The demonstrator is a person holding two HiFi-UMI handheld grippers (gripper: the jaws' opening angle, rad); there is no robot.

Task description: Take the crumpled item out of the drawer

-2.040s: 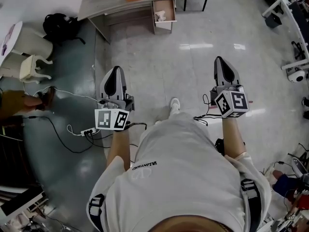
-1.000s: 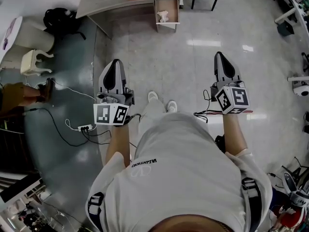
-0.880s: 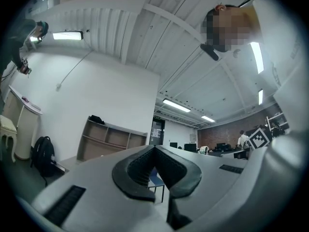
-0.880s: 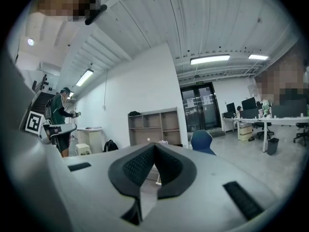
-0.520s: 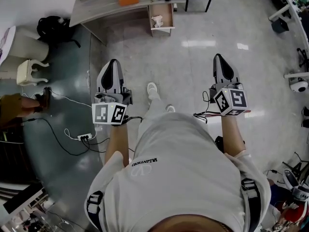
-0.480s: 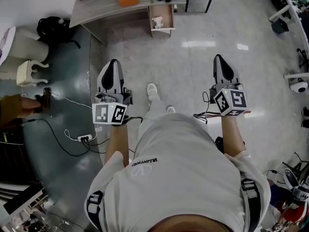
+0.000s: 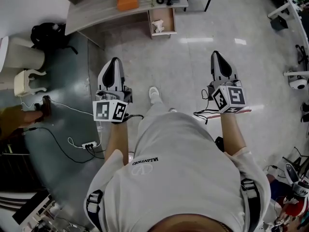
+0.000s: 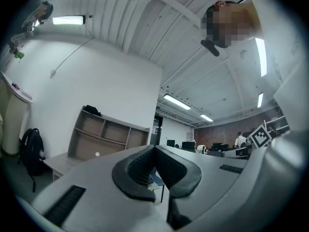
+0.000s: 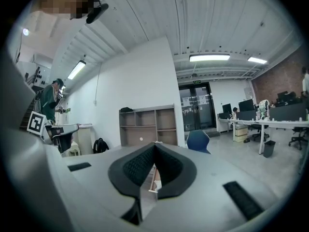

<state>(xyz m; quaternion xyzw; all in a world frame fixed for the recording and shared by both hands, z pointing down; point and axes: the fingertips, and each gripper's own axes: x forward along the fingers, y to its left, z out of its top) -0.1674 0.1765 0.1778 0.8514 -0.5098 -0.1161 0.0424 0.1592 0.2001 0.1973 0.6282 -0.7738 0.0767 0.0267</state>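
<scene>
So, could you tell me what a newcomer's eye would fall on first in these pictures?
The left hand-held gripper and right hand-held gripper stick out over the shiny floor, both shut and empty. Far ahead, at the top of the head view, an open drawer at the end of a desk holds a crumpled white item.

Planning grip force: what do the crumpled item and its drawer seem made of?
The crumpled item looks like white paper or thin cloth: pale, lumpy, irregular; too small to tell which. The drawer looks like matte light wood or laminate board: flat tan inner panels, paler front edge.
</scene>
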